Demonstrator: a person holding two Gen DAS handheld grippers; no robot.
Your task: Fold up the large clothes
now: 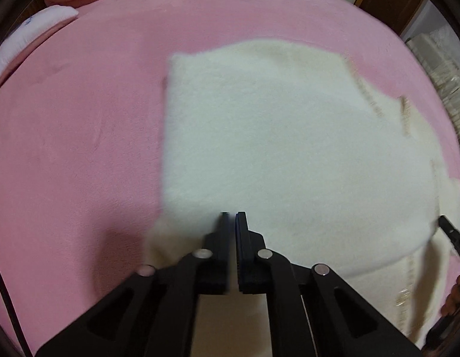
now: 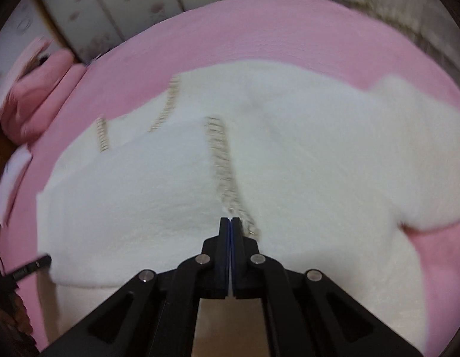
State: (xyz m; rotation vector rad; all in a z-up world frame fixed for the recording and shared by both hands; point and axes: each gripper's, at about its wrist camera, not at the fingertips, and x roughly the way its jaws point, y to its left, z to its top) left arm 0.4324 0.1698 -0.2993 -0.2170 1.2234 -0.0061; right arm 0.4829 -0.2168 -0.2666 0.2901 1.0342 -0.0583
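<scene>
Ahead of and beneath both tongs, a cream fleece garment is spread on a pink bed cover, its trimmed edges marked by a beige stitched band. Left tongs: drawn together at the garment's near hem, close to its left border; whether cloth is pinched between the tips cannot be told through the blur. Right tongs: likewise together, tips set at the near end of the stitched band, just beside it; a pinch on the cloth is not confirmed. Each pair of tongs is glimpsed at the margin of the other's view, so both stand along the same near hem, well apart. Long axis of the garment: judged to run away from the tongs toward the far side of the bed, a sleeve reaching off to the right. Neither hand is nearer; the coming fold is judged to need the near hem carried away along that axis, both sides together.
</scene>
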